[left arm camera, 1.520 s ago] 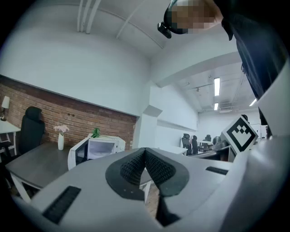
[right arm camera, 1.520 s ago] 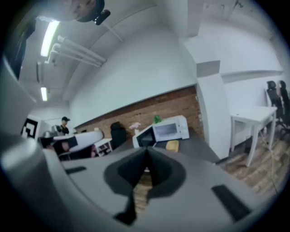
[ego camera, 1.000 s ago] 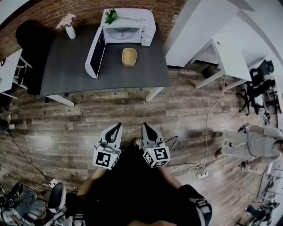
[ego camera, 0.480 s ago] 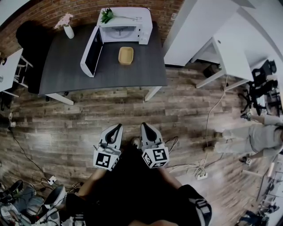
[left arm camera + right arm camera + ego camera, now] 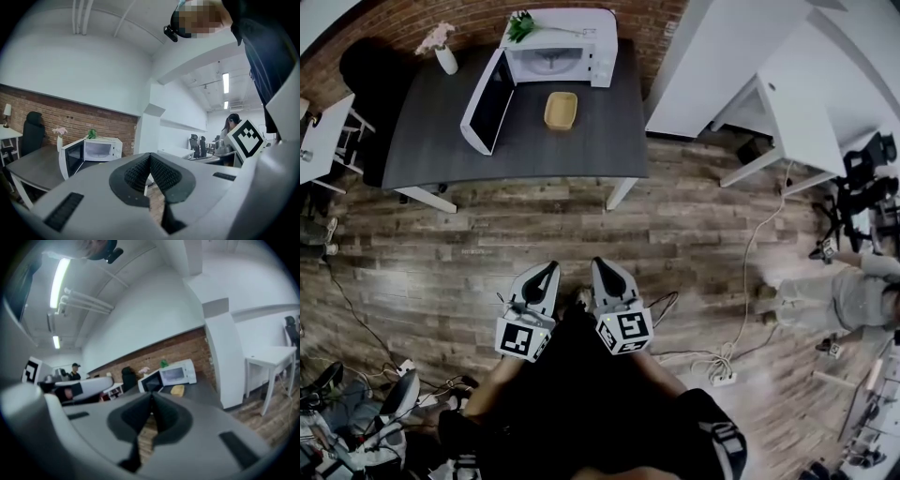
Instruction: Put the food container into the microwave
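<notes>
The wood floor (image 5: 694, 234) fills most of the head view. At its far side, against a brick wall (image 5: 403, 21), stands a dark table (image 5: 431, 141). A white desk (image 5: 797, 103) stands to the right of it. A person (image 5: 853, 298) is on the floor at the far right edge.

On the far part of the table sits a white microwave (image 5: 567, 47). Its door (image 5: 483, 103) hangs wide open, swung out to the left and toward the near side. The container (image 5: 561, 110), a shallow tan tray, lies on the table just on the near side of the microwave's open mouth and right of the door, touching neither. It is outside the oven and well apart from both grippers.

The left gripper (image 5: 544, 270) and the right gripper (image 5: 600, 266) are held side by side close to the person's body, over the floor and well short of the table. In the left gripper view the jaws are pressed together with nothing between them, and the same is true in the right gripper view. Both point toward the table.

A green plant (image 5: 521, 25) lies on top of the microwave at its left end. A white vase (image 5: 447, 62) with pink flowers stands at the table's far left corner. A white power strip (image 5: 722, 378) with cords lies on the floor to the right of the grippers.
</notes>
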Tool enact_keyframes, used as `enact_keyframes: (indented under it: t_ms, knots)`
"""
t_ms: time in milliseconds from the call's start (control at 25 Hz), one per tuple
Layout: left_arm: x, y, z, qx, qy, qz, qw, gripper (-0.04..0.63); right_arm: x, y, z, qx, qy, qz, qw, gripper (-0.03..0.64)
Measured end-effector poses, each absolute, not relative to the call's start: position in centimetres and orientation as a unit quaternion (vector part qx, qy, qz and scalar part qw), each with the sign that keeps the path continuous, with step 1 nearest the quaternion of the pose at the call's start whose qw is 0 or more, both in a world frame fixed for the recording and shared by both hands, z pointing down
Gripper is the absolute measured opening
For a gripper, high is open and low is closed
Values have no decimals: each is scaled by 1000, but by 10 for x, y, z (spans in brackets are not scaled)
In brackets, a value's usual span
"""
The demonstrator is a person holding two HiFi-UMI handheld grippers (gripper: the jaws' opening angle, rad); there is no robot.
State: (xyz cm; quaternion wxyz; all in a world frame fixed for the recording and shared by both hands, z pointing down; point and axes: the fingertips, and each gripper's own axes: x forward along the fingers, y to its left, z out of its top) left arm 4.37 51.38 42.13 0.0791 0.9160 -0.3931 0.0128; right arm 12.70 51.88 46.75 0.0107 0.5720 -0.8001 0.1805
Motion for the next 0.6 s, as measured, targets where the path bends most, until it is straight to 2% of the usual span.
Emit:
enact_keyframes:
  t_ms: [600]
  knots:
    - [54, 470, 435, 914, -391, 7, 104, 35, 126, 479, 475, 569, -800, 187, 20, 32]
